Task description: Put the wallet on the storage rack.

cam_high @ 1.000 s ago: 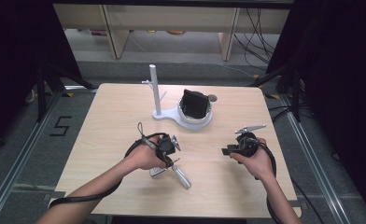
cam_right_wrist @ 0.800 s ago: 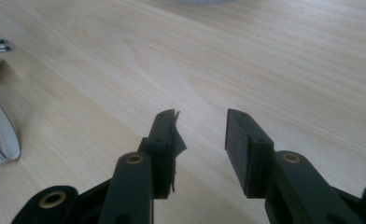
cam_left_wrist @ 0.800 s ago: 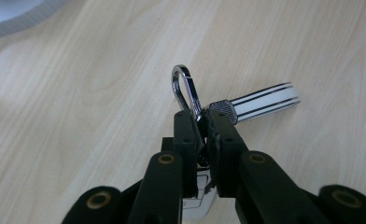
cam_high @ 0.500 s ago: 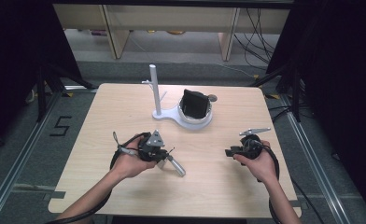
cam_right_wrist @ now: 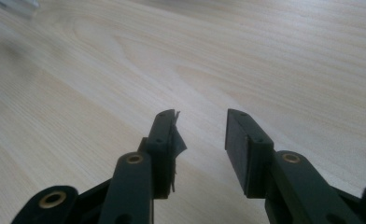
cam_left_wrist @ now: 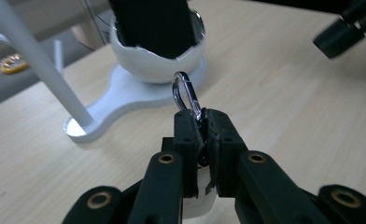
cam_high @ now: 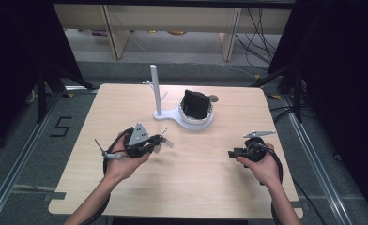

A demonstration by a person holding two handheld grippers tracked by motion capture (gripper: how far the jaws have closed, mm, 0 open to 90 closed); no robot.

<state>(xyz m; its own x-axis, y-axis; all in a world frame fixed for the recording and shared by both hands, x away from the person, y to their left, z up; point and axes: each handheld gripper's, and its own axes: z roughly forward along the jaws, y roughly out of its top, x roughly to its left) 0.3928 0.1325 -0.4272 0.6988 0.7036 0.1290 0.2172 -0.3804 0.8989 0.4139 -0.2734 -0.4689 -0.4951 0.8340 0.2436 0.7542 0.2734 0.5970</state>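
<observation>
Two hand-held grippers over table (cam_high: 191,178); left hand-held gripper (cam_left_wrist: 200,122) clamped on metal carabiner (cam_left_wrist: 186,93), near white stand (cam_left_wrist: 139,88); right hand-held gripper (cam_right_wrist: 200,128) parted, holding nothing.

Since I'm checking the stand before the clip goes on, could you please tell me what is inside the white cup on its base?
A black block-like object stands in the white cup, rising above its jagged rim. The cup wall hides the object's lower part and the cup's bottom.

Carabiner's (cam_left_wrist: 186,95) lower end hidden between jaws
</observation>
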